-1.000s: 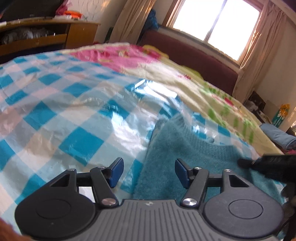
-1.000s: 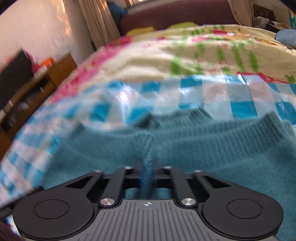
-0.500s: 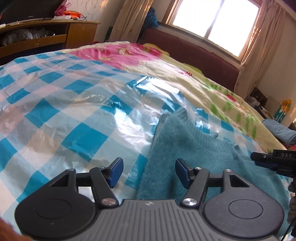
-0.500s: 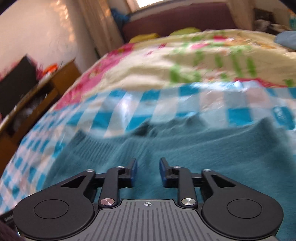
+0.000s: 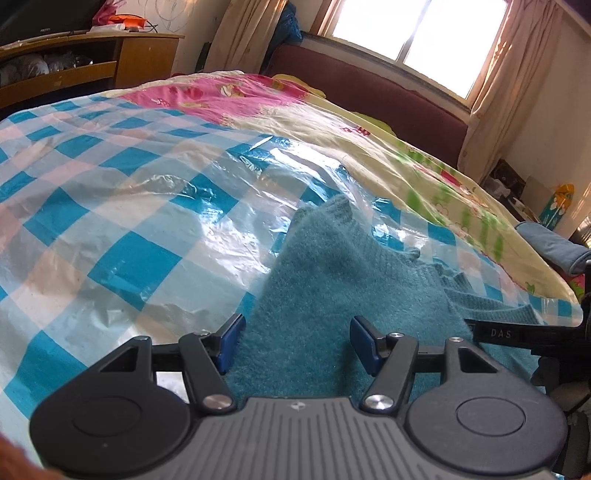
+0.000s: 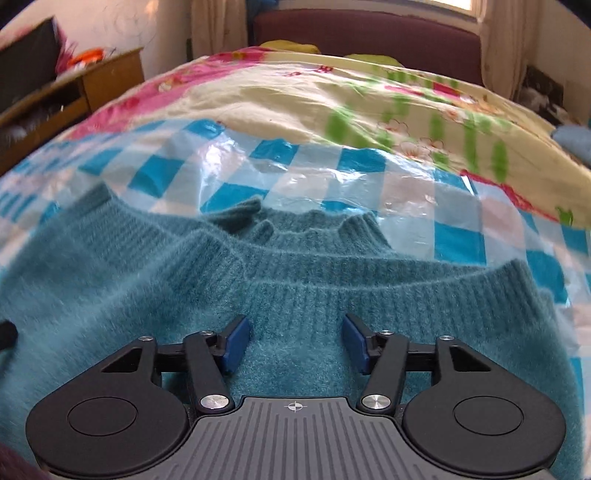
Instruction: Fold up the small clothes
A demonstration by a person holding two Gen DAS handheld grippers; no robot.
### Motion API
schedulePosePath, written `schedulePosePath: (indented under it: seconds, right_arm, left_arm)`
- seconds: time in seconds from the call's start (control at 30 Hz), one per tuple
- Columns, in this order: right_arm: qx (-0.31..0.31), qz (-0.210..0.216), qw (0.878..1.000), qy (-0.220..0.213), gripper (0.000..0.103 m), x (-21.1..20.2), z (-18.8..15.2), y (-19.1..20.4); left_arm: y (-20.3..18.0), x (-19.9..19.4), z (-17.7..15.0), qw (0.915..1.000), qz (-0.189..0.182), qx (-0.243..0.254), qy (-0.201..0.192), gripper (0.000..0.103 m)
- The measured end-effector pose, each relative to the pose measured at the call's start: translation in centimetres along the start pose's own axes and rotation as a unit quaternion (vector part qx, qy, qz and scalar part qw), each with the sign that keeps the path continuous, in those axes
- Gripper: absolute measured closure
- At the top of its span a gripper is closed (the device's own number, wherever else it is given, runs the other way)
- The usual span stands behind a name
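Left wrist view looks across a bed [image 5: 369, 122] covered near us by a shiny blue-and-white checked plastic sheet [image 5: 129, 206], with a pink, cream and green floral quilt [image 5: 280, 107] beyond it. A teal knitted sweater [image 5: 332, 280] lies flat on the plastic sheet, one corner of it pointing away toward the quilt. The left hand-held gripper [image 5: 296, 341] hovers low over the sweater's left edge with its jaws spread wide and nothing between them; the blue left pad sits just at the border where knit meets plastic. Part of the other tool's black body [image 5: 517, 334], lettered "DAS", shows at the right, over the sweater.

From the right wrist view, the right hand-held gripper [image 6: 293, 341] is also spread open and empty, poised above the sweater [image 6: 258, 280] just behind a ribbed band that runs across the frame. Past that band the ribbed neck opening [image 6: 314, 229] is bunched slightly, lying on the checked sheet [image 6: 332, 177]. I cannot tell whether either tool's pads actually touch the knit.

Around the room: a wooden cabinet [image 5: 110, 62] against the wall at the left, a dark red headboard [image 5: 388, 96] under a bright window [image 5: 424, 33] with pale curtains [image 5: 495, 85], and a blue cushion [image 5: 546, 243] at the far right.
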State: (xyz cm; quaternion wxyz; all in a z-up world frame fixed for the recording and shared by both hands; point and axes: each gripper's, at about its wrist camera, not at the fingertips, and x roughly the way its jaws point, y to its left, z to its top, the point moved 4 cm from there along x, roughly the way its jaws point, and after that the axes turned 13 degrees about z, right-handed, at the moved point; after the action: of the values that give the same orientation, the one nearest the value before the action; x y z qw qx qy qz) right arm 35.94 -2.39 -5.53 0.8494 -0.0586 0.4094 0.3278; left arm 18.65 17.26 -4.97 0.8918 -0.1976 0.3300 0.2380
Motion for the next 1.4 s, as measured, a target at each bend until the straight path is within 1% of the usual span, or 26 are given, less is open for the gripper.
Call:
schedulePosePath:
  seconds: [0.03, 0.07, 0.1, 0.13, 0.27, 0.33, 0.37, 0.4, 0.43, 0.47, 0.5, 0.53, 0.6, 0.63, 0.7, 0.8, 0.87, 0.9, 1.0, 1.1, 1.17, 1.2, 1.3, 1.33, 1.4]
  right_arm:
    - [0.005, 0.000, 1.000, -0.003, 0.076, -0.3, 0.2, -0.1]
    - [0.014, 0.003, 1.000, -0.009, 0.083, -0.6, 0.5, -0.3]
    - [0.026, 0.010, 0.999, -0.017, 0.093, -1.2, 0.7, -0.6]
    - [0.038, 0.017, 0.999, -0.028, 0.096, -1.8, 1.1, -0.8]
    - [0.078, 0.041, 0.992, -0.092, 0.096, -4.8, 3.0, -1.7]
    - [0.089, 0.046, 0.988, -0.120, 0.096, -5.2, 4.0, -1.7]
    - [0.093, 0.045, 0.987, -0.125, 0.096, -4.8, 4.4, -1.7]
    - [0.092, 0.040, 0.987, -0.122, 0.096, -4.0, 4.4, -1.6]
    - [0.083, 0.027, 0.990, -0.112, 0.096, -2.8, 4.2, -1.5]
    - [0.077, 0.011, 0.993, -0.093, 0.096, -1.4, 3.7, -1.6]
    - [0.088, 0.005, 0.994, -0.070, 0.095, -0.1, 2.9, -2.1]
    - [0.108, 0.008, 0.993, -0.054, 0.094, 0.9, 2.0, -2.8]
    - [0.127, 0.021, 0.990, -0.060, 0.094, 1.0, 1.2, -3.5]
    - [0.130, 0.026, 0.989, -0.064, 0.092, 0.5, 1.4, -3.6]
    - [0.138, 0.036, 0.987, -0.073, 0.084, -0.6, 1.7, -3.7]
    - [0.136, 0.046, 0.985, -0.100, 0.082, -3.2, 1.8, -3.8]
    - [0.137, 0.050, 0.982, -0.117, 0.075, -5.3, 1.3, -4.2]
    - [0.135, 0.046, 0.982, -0.122, 0.072, -6.3, 0.8, -4.5]
    - [0.124, 0.021, 0.984, -0.128, 0.071, -8.6, -0.9, -5.7]
    - [0.112, -0.025, 0.984, -0.134, 0.071, -10.6, -2.8, -7.4]
    - [0.100, -0.061, 0.985, -0.127, 0.070, -10.9, -3.6, -8.6]
    - [0.097, -0.072, 0.985, -0.120, 0.069, -10.7, -3.8, -9.2]
    - [0.085, -0.067, 0.988, -0.112, 0.068, -10.1, -3.7, -9.8]
    - [0.075, -0.068, 0.989, -0.110, 0.064, -9.8, -3.4, -9.8]
    - [0.054, -0.083, 0.989, -0.114, 0.059, -9.3, -2.7, -9.6]
  left_arm:
    - [0.1, -0.1, 0.0, 1.0000, 0.000, 0.000, -0.001, 0.037]
    - [0.1, -0.3, 0.1, 1.0000, 0.000, -0.001, -0.004, 0.037]
    - [0.2, -0.4, 0.2, 1.0000, 0.000, -0.002, -0.007, 0.037]
    - [0.3, -0.6, 0.3, 0.9999, 0.000, -0.005, -0.012, 0.037]
    - [0.3, -1.2, 1.1, 0.9993, -0.003, -0.011, -0.035, 0.037]
    - [0.0, -1.2, 1.5, 0.9990, -0.001, -0.009, -0.045, 0.037]
    - [-0.2, -1.0, 1.6, 0.9989, 0.001, -0.006, -0.047, 0.037]
    - [-0.3, -0.7, 1.6, 0.9990, 0.004, 0.000, -0.045, 0.036]
    - [-0.5, -0.2, 1.4, 0.9990, 0.016, 0.012, -0.040, 0.036]
    - [-0.6, 0.5, 1.1, 0.9984, 0.039, 0.026, -0.031, 0.036]
    - [-0.4, 1.1, 0.7, 0.9980, 0.050, 0.033, -0.022, 0.034]
    - [0.0, 1.4, 0.4, 0.9984, 0.046, 0.028, -0.016, 0.033]
    - [0.7, 1.5, 0.1, 0.9988, 0.045, 0.013, -0.012, 0.024]
    - [0.8, 1.5, 0.2, 0.9988, 0.046, 0.009, -0.011, 0.023]
    - [0.9, 1.5, 0.1, 0.9989, 0.045, 0.004, -0.010, 0.023]
    - [1.1, 1.1, 0.1, 0.9986, 0.049, 0.003, -0.018, 0.023]
    - [1.5, 1.1, 0.2, 0.9985, 0.051, -0.007, -0.019, 0.023]
    - [1.7, 1.1, 0.3, 0.9985, 0.050, -0.013, -0.017, 0.023]
    - [1.9, 1.0, 0.4, 0.9981, 0.056, -0.015, -0.019, 0.023]
    - [1.7, 0.8, 0.4, 0.9975, 0.066, -0.005, -0.024, 0.023]
    - [1.5, 0.9, 0.4, 0.9972, 0.071, 0.002, -0.024, 0.023]
    - [1.3, 0.9, 0.5, 0.9969, 0.074, 0.007, -0.026, 0.023]
    - [1.0, 0.8, 0.7, 0.9960, 0.082, 0.020, -0.028, 0.023]
    - [1.0, 0.9, 0.8, 0.9957, 0.085, 0.022, -0.029, 0.023]
    - [0.8, 0.9, 0.9, 0.9951, 0.091, 0.027, -0.029, 0.023]
